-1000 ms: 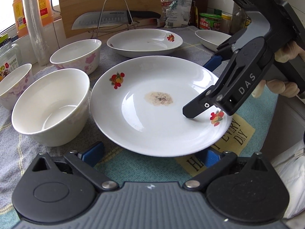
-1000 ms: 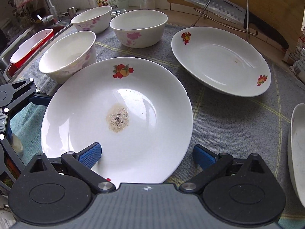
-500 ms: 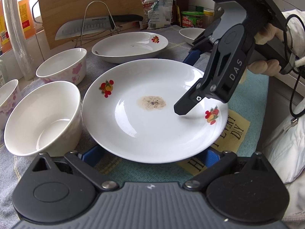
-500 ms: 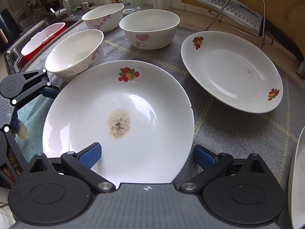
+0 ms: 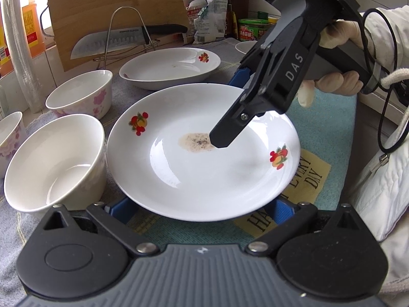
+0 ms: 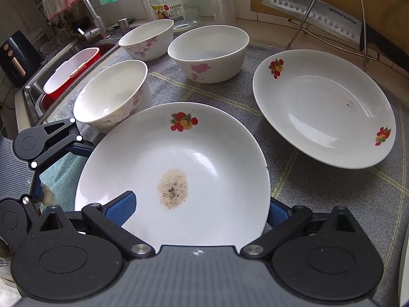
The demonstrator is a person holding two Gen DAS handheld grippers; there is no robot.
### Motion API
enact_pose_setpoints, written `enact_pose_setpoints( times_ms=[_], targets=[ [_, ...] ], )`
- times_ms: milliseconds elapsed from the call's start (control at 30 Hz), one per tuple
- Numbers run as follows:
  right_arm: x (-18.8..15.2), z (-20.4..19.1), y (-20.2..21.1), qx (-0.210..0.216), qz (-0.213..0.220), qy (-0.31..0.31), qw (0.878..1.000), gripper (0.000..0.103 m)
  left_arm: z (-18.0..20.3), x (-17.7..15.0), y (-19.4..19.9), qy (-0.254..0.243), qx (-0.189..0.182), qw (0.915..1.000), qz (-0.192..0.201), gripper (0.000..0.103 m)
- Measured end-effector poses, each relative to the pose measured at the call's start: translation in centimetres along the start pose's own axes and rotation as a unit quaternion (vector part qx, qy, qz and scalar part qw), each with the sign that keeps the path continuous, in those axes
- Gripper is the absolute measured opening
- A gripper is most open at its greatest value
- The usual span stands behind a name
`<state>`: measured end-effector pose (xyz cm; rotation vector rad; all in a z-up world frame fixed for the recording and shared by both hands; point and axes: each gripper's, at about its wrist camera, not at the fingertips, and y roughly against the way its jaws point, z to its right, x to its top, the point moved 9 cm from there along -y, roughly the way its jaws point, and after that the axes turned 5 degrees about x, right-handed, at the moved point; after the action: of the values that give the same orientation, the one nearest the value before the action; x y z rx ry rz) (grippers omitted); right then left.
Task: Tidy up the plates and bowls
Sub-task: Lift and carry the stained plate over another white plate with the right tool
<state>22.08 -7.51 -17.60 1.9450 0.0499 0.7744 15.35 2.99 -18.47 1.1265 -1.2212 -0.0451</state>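
Soiled plate (image 5: 204, 168) with a brown stain (image 5: 195, 142) at its centre, raised above the grey cloth (image 6: 319, 189). Right gripper (image 6: 199, 208) clamps the plate's near rim, 1 blue pad above and 1 below. Left gripper (image 5: 202, 208) spread wide, its pads beneath the opposite rim. A second plate (image 6: 324, 107) and 3 bowls (image 6: 209, 51) rest on the cloth beyond.
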Motion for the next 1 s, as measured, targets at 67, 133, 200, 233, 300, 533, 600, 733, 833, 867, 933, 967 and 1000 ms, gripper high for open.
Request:
enact_pose_setpoints(
  times_ms=[67, 133, 200, 233, 300, 533, 600, 733, 833, 867, 933, 967, 1000],
  targets=[
    [0.2, 0.1, 0.0, 0.005, 0.003, 0.004, 1.000, 0.103, 0.0, 0.0, 0.0, -0.001, 0.001, 1.0000, 0.002, 0.102],
    [0.6, 0.2, 0.1, 0.011, 0.010, 0.005, 1.000, 0.103, 0.1, 0.0, 0.0, -0.001, 0.001, 1.0000, 0.002, 0.102],
    [1.1, 0.4, 0.1, 0.026, 0.014, -0.003, 1.000, 0.103, 0.1, 0.0, 0.0, -0.002, 0.003, 1.0000, 0.003, 0.102],
    [1.2, 0.5, 0.1, 0.032, 0.015, -0.006, 0.999, 0.103, 0.1, 0.0, 0.0, -0.002, 0.003, 1.0000, 0.003, 0.102],
    [1.4, 0.6, 0.0, 0.042, 0.014, -0.013, 0.999, 0.103, 0.1, 0.0, 0.0, -0.002, 0.004, 1.0000, 0.004, 0.102],
    [1.6, 1.2, -0.4, 0.045, 0.010, -0.014, 0.999, 0.091, 0.1, 0.0, 0.1, -0.005, 0.012, 0.9999, 0.008, 0.102],
    [1.8, 1.5, -0.2, 0.050, 0.014, -0.027, 0.998, 0.089, 0.2, 0.0, 0.1, -0.006, 0.014, 0.9999, 0.008, 0.102],
    [1.7, 1.7, 0.2, 0.053, 0.010, -0.048, 0.997, 0.086, 0.2, 0.0, 0.2, -0.011, 0.016, 0.9998, 0.005, 0.103],
    [1.5, 1.5, 0.6, 0.053, 0.009, -0.050, 0.997, 0.086, 0.3, 0.0, 0.2, -0.012, 0.012, 0.9998, 0.003, 0.103],
    [1.4, 1.4, 0.7, 0.054, 0.008, -0.050, 0.997, 0.086, 0.3, 0.0, 0.2, -0.013, 0.011, 0.9998, 0.003, 0.103],
    [1.2, 1.5, 0.9, 0.058, 0.006, -0.053, 0.997, 0.086, 0.3, 0.1, 0.2, -0.015, 0.009, 0.9998, 0.003, 0.103],
    [1.1, 1.6, 0.8, 0.059, 0.004, -0.056, 0.997, 0.086, 0.3, 0.1, 0.2, -0.017, 0.009, 0.9998, 0.005, 0.103],
    [0.9, 1.8, 0.7, 0.060, 0.002, -0.061, 0.996, 0.086, 0.3, 0.2, 0.2, -0.020, 0.009, 0.9997, 0.006, 0.103]
  ],
)
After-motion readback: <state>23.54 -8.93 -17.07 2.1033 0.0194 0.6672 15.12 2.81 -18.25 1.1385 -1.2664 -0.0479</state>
